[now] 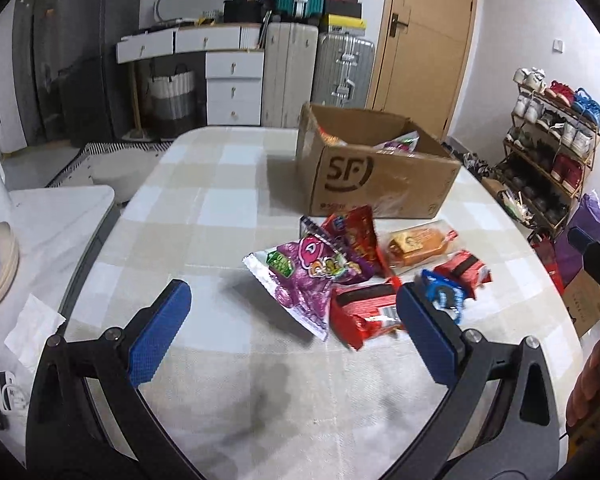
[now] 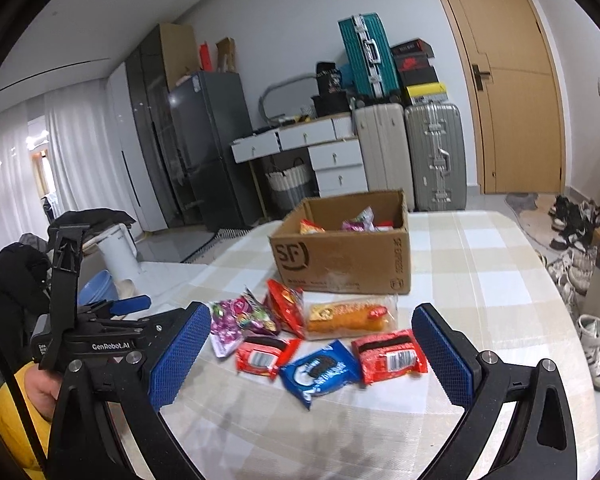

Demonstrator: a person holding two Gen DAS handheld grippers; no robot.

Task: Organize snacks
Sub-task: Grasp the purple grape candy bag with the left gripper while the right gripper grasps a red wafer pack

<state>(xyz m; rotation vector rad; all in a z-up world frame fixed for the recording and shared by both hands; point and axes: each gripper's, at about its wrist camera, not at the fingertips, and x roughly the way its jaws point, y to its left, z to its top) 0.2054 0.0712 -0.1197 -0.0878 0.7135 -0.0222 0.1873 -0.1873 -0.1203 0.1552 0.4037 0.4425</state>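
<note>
Several snack packs lie on the checked table in front of an open cardboard box [image 1: 376, 176] [image 2: 344, 256] that holds a few packs. There is a purple candy bag [image 1: 300, 276] [image 2: 240, 320], a red bag [image 1: 356, 240] [image 2: 288, 308], an orange cake pack [image 1: 416, 246] [image 2: 348, 316], two red wafer packs [image 1: 364, 312] [image 2: 388, 356] and a blue Oreo pack [image 1: 444, 296] [image 2: 320, 372]. My left gripper [image 1: 292, 332] is open and empty, just short of the snacks. My right gripper [image 2: 312, 356] is open and empty, above the near packs.
A side table [image 1: 60, 216] with stacked bowls [image 1: 0, 268] and a tissue stands to the left. A shoe rack [image 1: 548, 148] and bags are to the right. Suitcases [image 2: 412, 152], drawers and a fridge line the back wall.
</note>
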